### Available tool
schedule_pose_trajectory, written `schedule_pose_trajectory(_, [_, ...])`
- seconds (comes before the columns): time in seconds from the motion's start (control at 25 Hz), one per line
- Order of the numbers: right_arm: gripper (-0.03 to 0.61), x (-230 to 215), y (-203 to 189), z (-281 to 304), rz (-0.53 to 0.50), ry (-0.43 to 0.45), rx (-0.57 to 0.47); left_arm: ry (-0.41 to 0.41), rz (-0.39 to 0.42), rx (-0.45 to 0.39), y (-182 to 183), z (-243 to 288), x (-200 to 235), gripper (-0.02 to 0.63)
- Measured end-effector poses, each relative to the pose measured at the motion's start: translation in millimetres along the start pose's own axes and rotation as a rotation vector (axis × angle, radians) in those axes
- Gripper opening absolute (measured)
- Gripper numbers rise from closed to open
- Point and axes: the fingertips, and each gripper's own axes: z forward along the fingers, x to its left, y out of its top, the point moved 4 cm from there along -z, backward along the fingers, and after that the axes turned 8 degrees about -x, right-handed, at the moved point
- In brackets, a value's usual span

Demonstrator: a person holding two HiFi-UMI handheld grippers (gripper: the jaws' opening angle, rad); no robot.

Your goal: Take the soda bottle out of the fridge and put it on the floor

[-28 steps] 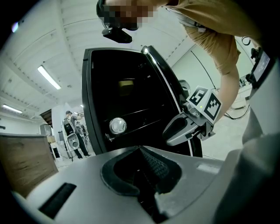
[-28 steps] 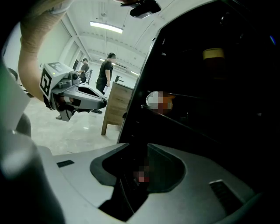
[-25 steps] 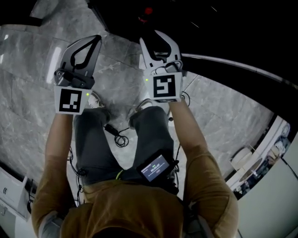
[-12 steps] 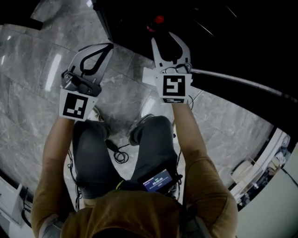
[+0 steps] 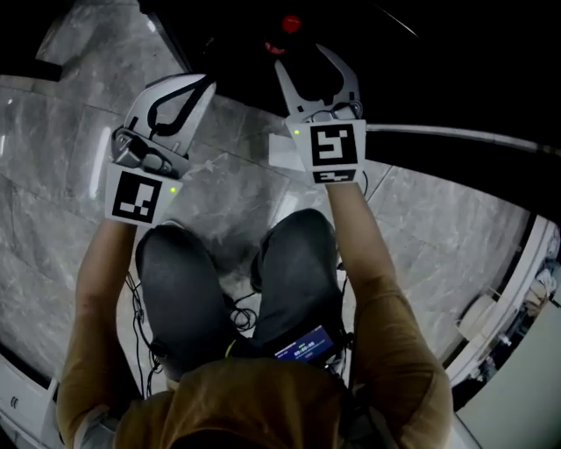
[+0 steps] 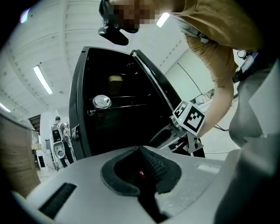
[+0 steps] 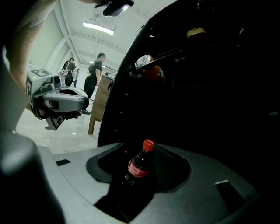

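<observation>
The soda bottle, dark with a red cap and red label, stands upright low in the dark open fridge. In the head view only its red cap shows, just beyond my right gripper. That gripper is open; its jaws have just been opening. In the right gripper view the bottle shows in the gap ahead of the jaws, and the pads do not press it. My left gripper hangs to the left near the fridge's edge, fingertips together, holding nothing.
Upper wire shelves in the fridge hold a drink can lying on its side and a jar. The fridge door stands open at the right. Grey marble floor lies below. People stand far behind.
Both grippers have sunk and moved closer to the fridge as the person crouches lower. The right jaws now stand wider apart. The left gripper stays shut.
</observation>
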Motion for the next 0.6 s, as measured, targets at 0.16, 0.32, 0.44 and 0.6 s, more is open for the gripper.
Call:
schedule_pose_trajectory(0.16, [0.196,2.6,-24.4,10.1,0.061,-0.005,0.006,-0.012,0.014,-0.017,-28.4,0.1,-7.1,-0.005])
schedule_pose_trajectory(0.32, [0.213,-2.7,-38.0,24.5,0.057,-0.037,-0.013,-0.023,0.067,-0.039,-51.6,-0.3,-8.3,-0.005])
schedule_pose_trajectory(0.44, [0.247,-3.6,-52.4,31.5,0.088,-0.039,-0.013,-0.018,0.091,-0.051,-68.3,-4.2,-10.3,-0.005])
schedule_pose_trajectory(0.6, [0.263,-8.8,-67.0,32.5,0.137,-0.057,-0.034,-0.016,0.092,-0.050,-88.9,-4.4,-24.8,-0.005])
